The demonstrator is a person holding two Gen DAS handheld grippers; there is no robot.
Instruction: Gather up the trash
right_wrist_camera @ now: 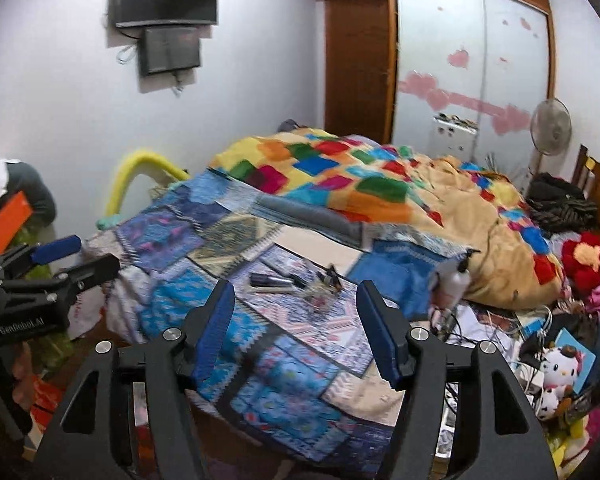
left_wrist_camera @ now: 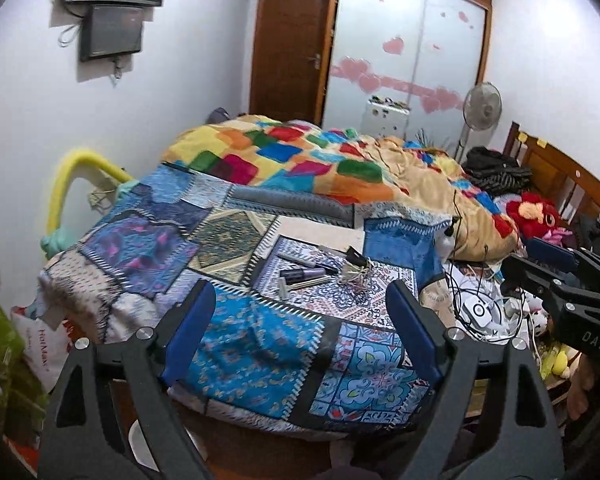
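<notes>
Left wrist view: approach step, nothing collected yet. Left claw (left_wrist_camera: 300, 332) spread wide and empty, hovering over the near edge of the bed (left_wrist_camera: 260, 360). Trash lies ahead on the patchwork cover: a tangled wad of straw-like scraps (left_wrist_camera: 356, 274), just beside it a small razor (left_wrist_camera: 285, 289) and a purple tube (left_wrist_camera: 306, 273). Right claw (left_wrist_camera: 540, 264) enters from the right edge, level, pointing across; jaws appear apart.

Right wrist view: right claw (right_wrist_camera: 296, 326) spread, empty, aimed at the same litter cluster (right_wrist_camera: 320, 284), slightly blurred. Next move, by my reckoning: advance forward and down, straddle the wad, then close.
</notes>
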